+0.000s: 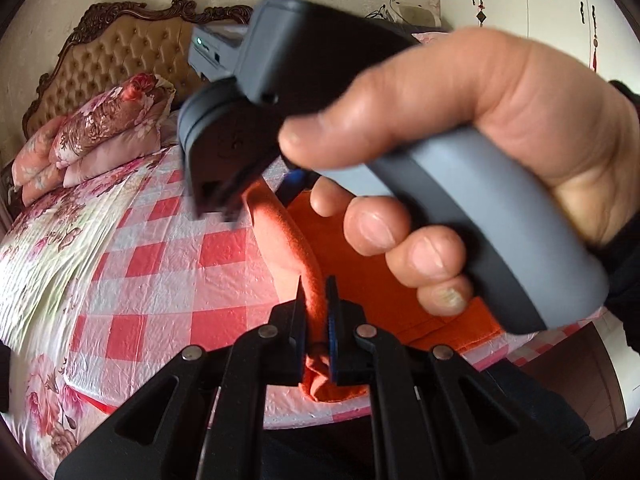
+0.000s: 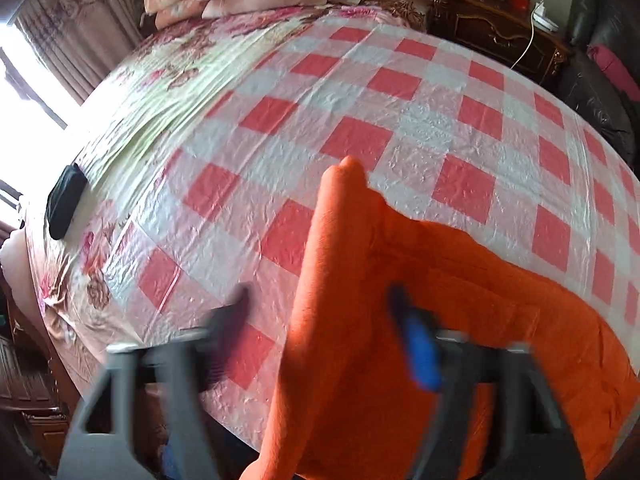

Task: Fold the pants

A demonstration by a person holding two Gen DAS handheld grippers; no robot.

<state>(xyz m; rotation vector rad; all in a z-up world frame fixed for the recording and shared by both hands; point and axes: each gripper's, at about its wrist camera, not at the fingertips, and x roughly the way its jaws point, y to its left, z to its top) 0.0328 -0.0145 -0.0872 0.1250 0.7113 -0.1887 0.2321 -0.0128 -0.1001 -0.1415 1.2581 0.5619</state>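
Pinching a raised fold of the orange pants (image 1: 316, 300), my left gripper (image 1: 317, 322) has its jaws pressed tight on the cloth. The pants (image 2: 460, 320) are bright orange, soft and fuzzy, lying rumpled on the checked bedspread (image 2: 360, 136) at its near edge, one ridge of fabric standing up. My right gripper (image 2: 320, 320) straddles that ridge, blurred, jaws apart and not pressing on it.

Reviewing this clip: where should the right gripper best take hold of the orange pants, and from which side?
Probably the raised ridge of the orange pants, beyond where the left gripper already pinches it. That ridge stands up off the checked bed cover, so coming from above with one finger each side suits the right gripper, whose jaws already straddle it.
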